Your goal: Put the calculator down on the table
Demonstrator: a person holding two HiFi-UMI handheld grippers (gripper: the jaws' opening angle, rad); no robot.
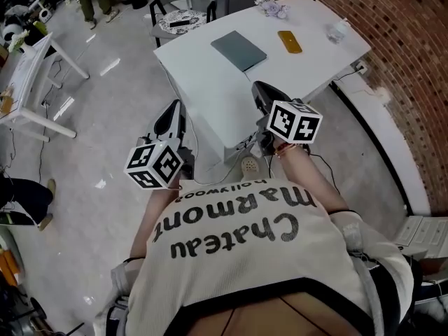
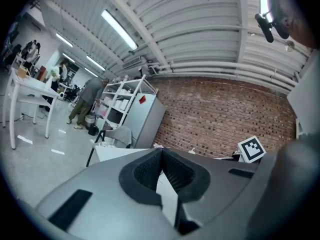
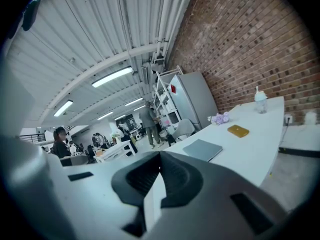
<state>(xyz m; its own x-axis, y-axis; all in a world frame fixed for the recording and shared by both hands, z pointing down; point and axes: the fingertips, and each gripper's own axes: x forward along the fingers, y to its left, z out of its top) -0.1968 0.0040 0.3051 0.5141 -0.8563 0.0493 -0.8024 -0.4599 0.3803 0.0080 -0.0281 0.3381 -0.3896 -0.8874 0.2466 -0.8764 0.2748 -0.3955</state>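
A white table (image 1: 210,82) stands in front of me, also seen in the right gripper view (image 3: 250,154). On it lie a small yellow flat device (image 1: 289,41) (image 3: 238,130) and a grey flat slab (image 1: 239,50) (image 3: 202,149). Which of these is the calculator I cannot tell. My left gripper (image 1: 176,108) (image 2: 161,154) hangs left of the table's near corner, its jaws shut with nothing between them. Over the table's near edge, my right gripper (image 1: 260,89) (image 3: 160,157) is shut and empty as well. Both are well short of the things on the table.
Purple flowers (image 1: 270,7) and a clear cup (image 1: 339,29) sit at the table's far end. A brick wall (image 1: 392,40) runs along the right. A chair (image 1: 180,21) stands beyond the table, another white table (image 1: 31,68) at the left. Cables (image 1: 322,161) lie on the floor.
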